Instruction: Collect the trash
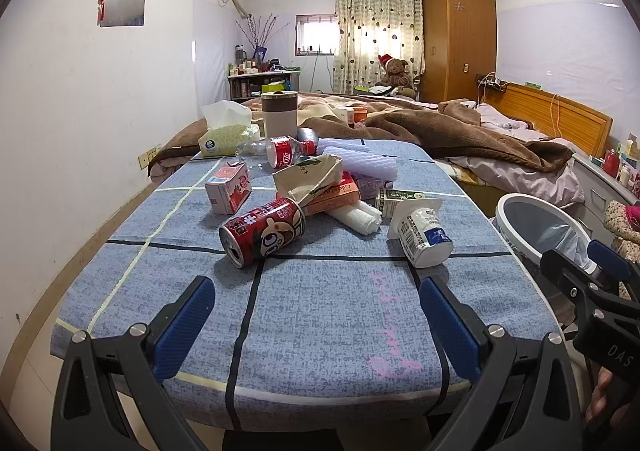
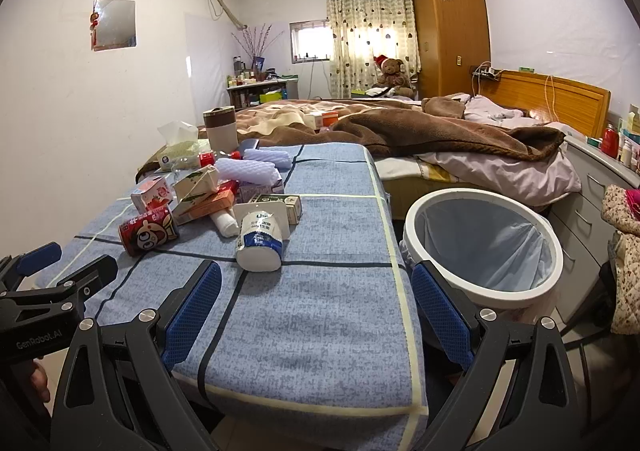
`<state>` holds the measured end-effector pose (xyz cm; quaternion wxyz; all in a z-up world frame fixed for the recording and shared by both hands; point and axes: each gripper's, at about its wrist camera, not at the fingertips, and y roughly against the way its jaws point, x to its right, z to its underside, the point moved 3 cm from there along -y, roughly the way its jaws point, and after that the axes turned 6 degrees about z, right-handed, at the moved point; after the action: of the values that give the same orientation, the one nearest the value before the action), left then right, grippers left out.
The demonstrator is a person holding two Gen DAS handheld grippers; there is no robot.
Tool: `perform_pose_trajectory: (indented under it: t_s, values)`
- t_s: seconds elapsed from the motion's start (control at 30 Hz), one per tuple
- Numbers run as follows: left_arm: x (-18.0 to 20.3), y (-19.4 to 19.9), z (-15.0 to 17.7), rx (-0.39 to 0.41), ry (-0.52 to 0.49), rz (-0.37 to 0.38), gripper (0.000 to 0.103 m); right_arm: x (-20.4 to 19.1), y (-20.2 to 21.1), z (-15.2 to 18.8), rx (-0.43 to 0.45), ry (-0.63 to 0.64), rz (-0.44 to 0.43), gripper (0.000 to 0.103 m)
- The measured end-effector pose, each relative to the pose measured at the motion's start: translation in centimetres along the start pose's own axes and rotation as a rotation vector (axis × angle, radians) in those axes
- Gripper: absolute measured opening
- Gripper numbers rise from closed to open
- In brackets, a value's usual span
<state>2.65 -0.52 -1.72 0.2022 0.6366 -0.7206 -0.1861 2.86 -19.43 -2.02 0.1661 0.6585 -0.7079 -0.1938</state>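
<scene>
Left claw [image 1: 316,327] gapes over bare cloth [image 1: 332,303] — table's near edge.

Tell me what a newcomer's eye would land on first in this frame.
Probably the heap of trash on the blue checked table: a red can lying on its side nearest the left gripper, and a tipped white yogurt cup ahead of the right gripper. Next, the empty lined white bin beside the table's right edge.

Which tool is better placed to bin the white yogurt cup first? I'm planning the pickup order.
Probably the right tool: it is open, the yogurt cup lies just ahead of it, and the trash bin stands right beside it. The left tool faces the red can instead.
</scene>
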Motion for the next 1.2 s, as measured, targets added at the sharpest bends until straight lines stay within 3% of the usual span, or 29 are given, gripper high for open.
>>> perform_pose_trajectory:
  t_s: [1.2]
  values:
    - [-0.08, 0.06, -0.17, 0.003, 0.004, 0.002, 0.103, 0.03, 0.14, -0.16, 0.005, 0.01, 0.009, 0.098]
